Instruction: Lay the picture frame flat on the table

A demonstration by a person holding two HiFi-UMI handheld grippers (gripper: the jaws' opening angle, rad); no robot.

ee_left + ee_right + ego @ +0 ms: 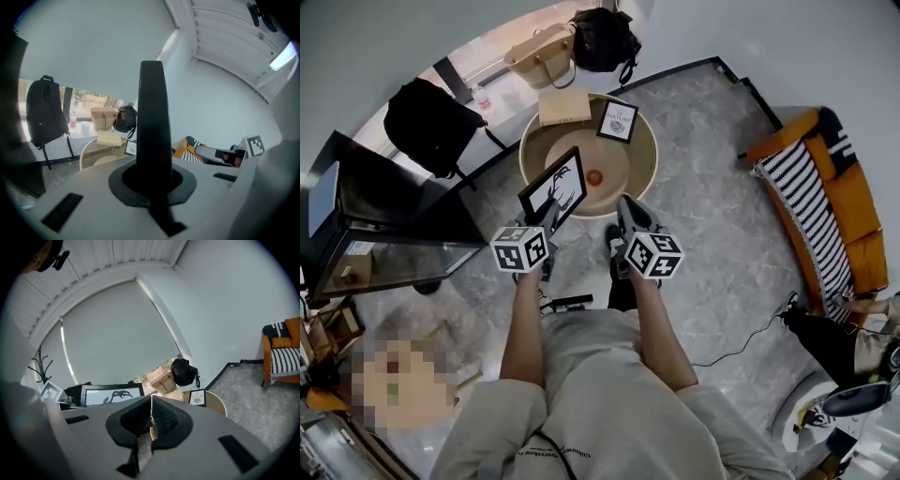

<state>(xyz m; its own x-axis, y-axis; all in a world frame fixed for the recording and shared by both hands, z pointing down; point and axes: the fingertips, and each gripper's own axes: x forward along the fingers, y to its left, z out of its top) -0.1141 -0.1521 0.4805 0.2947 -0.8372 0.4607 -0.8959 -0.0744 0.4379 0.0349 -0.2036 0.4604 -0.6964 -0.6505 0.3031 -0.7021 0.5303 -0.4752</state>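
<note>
My left gripper is shut on the lower edge of a black picture frame with a black-and-white drawing. The frame is raised and tilted over the near left rim of the round wooden table. In the left gripper view, the frame's dark edge stands upright between the jaws of the left gripper. My right gripper hovers just right of the frame with its jaws together and nothing in them. The right gripper view shows the right gripper shut, the frame to its left and the table ahead.
On the table lie a small black-framed print, a tan book and a small orange object. Behind it sit a wicker bag and a black bag. A black backpack and a dark cabinet stand left, an orange sofa right.
</note>
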